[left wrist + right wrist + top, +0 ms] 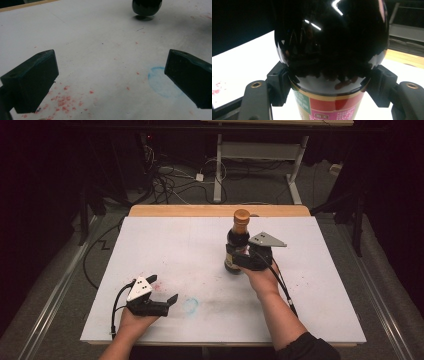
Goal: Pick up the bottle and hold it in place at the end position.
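A dark glass bottle (pixel 237 247) is standing upright on the white board (pixel 165 245) that covers the table, right of the middle and toward the far side. Its glass is glossy and nearly black, rounding out at the shoulder and narrowing to a neck capped in orange-brown. A label with a gold band and red, green and pink panels is wrapping the lower body; its print is too blurred to read. What the bottle holds cannot be told through the dark glass, though it may be a dark liquid.

The right gripper (pixel 243 259) is pinching the bottle just below the shoulder, its two matte black jaws pressing the glass from either side, as the right gripper view (pixel 329 85) is showing. A grey three-cornered plate is sitting on top of it.

The left gripper (pixel 161 291) is resting near the front-left of the board with its blocky black jaws spread wide apart, holding nothing. Between them the board is showing red speckles (pixel 63 101) and a faint blue ring (pixel 162 82) on its matte, scuffed surface.
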### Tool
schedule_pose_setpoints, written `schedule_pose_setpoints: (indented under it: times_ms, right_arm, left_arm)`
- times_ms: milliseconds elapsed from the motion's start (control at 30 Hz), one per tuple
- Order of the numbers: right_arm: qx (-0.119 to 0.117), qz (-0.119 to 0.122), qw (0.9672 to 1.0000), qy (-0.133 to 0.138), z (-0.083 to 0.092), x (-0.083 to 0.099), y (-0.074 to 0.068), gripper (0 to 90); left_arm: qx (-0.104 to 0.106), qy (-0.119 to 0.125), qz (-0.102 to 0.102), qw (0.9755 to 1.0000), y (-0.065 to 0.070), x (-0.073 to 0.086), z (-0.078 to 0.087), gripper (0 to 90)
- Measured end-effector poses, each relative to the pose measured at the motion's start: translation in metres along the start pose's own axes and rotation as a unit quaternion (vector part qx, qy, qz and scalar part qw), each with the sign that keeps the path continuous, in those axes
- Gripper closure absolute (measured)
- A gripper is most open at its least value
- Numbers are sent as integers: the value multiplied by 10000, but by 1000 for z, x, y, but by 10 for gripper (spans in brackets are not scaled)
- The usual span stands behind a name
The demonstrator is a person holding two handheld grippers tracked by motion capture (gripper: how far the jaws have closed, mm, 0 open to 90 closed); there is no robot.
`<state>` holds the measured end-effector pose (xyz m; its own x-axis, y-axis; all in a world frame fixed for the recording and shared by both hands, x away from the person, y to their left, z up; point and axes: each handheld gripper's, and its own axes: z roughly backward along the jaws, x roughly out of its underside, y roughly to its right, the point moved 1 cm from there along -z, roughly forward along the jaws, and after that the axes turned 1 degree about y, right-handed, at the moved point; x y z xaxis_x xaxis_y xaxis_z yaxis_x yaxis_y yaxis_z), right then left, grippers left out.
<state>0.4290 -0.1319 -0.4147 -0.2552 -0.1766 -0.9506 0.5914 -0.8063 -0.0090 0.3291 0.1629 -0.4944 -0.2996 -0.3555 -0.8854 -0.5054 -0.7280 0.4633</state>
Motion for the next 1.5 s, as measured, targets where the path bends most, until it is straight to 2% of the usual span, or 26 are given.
schedule_pose_setpoints:
  times_ms: [267, 400, 733, 833, 1067, 1133, 1200, 1267, 1400, 1467, 1500]
  right_arm:
    - [-216, 99, 9997, -4, -16, -5, -18, 322]
    - [-251, 111, 9996, -69, -22, -3, -24, 322]
    - [-309, 206, 9992, -166, -31, 4, -29, 320]
    - [-314, 320, 9989, -158, -30, 5, -32, 317]
    - [-340, 285, 9990, -105, -29, 8, -31, 299]
    - [-306, 358, 9988, -112, -30, 8, -31, 295]
    - [-284, 348, 9989, -147, -29, 8, -31, 263]
    - [-318, 260, 9990, -164, -28, 7, -28, 188]
    - [-323, 274, 9985, -358, -25, 8, -25, 55]
    - [-384, 225, 9983, -383, -20, 10, -25, 44]
    - [-384, 289, 9981, -377, -18, 12, -24, 37]
  left_arm:
    - [17, 14, 34, 10000, 0, 0, 0, 0]
    - [38, -5, 25, 10000, 0, 0, 1, 0]
    - [36, -7, 34, 10000, 0, 0, 1, 0]
    - [34, 1, 48, 10000, 0, -1, 1, 0]
    - [33, 16, 44, 10000, 0, -1, 1, 0]
    - [37, 26, 43, 10000, 0, -1, 1, 0]
    - [43, 26, 42, 10000, 0, -1, 1, 0]
    - [45, 18, 42, 10000, 0, -1, 1, 0]
    - [43, 18, 67, 10000, -1, -1, 1, 0]
    - [37, 16, 78, 10000, -1, -1, 1, 0]
    - [40, 6, 87, 10000, -1, -1, 1, 0]
